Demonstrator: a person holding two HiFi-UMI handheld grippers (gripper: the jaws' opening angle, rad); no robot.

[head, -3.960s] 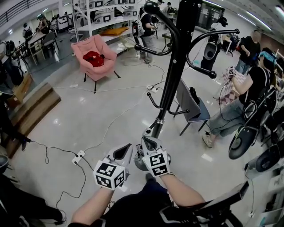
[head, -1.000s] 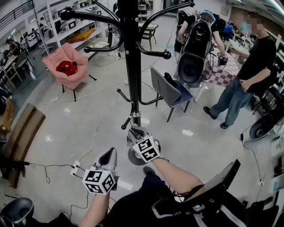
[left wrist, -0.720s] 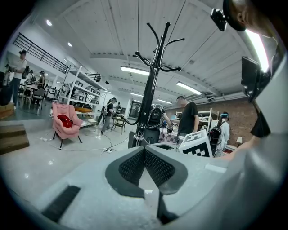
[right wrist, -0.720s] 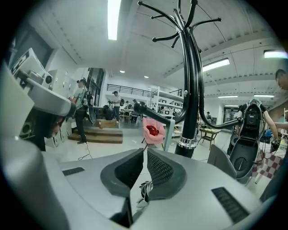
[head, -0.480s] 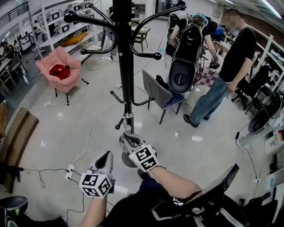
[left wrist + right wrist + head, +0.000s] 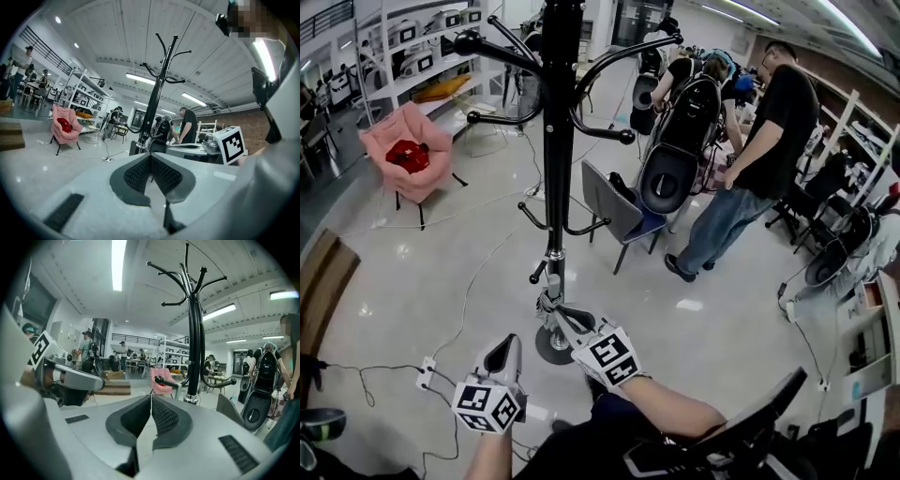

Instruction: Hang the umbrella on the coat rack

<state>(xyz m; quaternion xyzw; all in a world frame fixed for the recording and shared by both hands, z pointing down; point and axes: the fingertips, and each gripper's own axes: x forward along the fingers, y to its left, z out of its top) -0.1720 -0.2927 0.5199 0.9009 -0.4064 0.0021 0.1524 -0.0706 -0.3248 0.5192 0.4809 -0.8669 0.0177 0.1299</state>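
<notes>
The black coat rack [image 6: 555, 141] stands on a round base straight ahead, with curved hooks at the top and short hooks low on the pole. No umbrella shows in any view. My right gripper [image 6: 550, 311] is shut and empty, its tips close to the foot of the pole. My left gripper [image 6: 504, 346] is lower and further left, also shut on nothing. In the left gripper view the left gripper [image 6: 150, 157] points at the coat rack [image 6: 157, 93]. In the right gripper view the right gripper [image 6: 151, 399] has the coat rack [image 6: 194, 333] just to its right.
A grey chair [image 6: 609, 211] stands behind the rack, and a person in a black shirt [image 6: 769, 122] stands to its right. A pink armchair [image 6: 403, 141] is at far left. A power strip [image 6: 424, 375] with cables lies on the floor, and a wooden step [image 6: 319, 281] is at the left edge.
My view has swung, so the rack now sits further left. Both grippers have shifted down and left, staying shut. The standing person has come closer to the grey chair.
</notes>
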